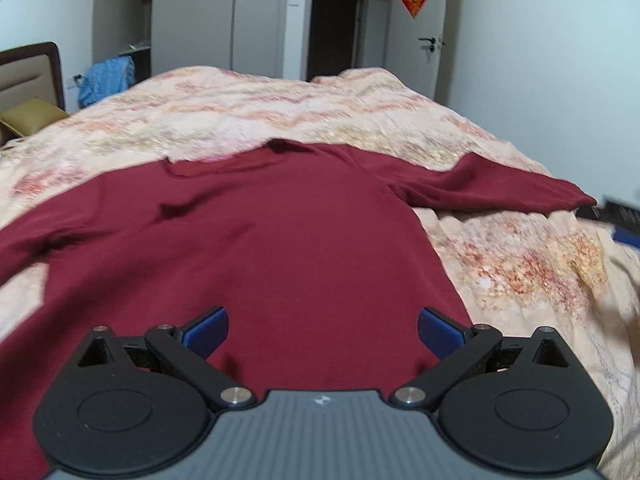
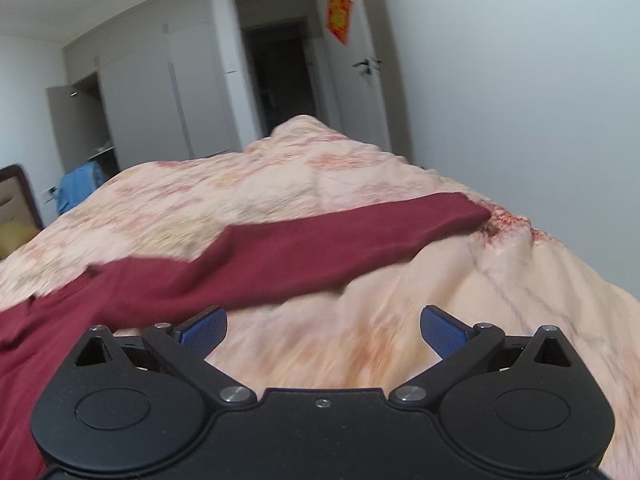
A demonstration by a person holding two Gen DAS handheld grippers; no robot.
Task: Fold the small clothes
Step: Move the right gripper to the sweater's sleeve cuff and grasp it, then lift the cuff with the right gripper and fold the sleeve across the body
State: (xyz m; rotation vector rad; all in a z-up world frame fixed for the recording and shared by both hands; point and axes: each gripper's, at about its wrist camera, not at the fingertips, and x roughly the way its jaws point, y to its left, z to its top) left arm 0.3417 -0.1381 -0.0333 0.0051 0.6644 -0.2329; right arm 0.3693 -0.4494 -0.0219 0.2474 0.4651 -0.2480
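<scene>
Covering bed: floral quilt (image 1: 280,100), seemingly.

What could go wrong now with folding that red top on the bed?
The quilt under the red top is soft and rumpled, so the open right tongs might pinch bedding along with the outstretched sleeve. The left tongs hang open over the body, where a grab could bunch the fabric.
</scene>
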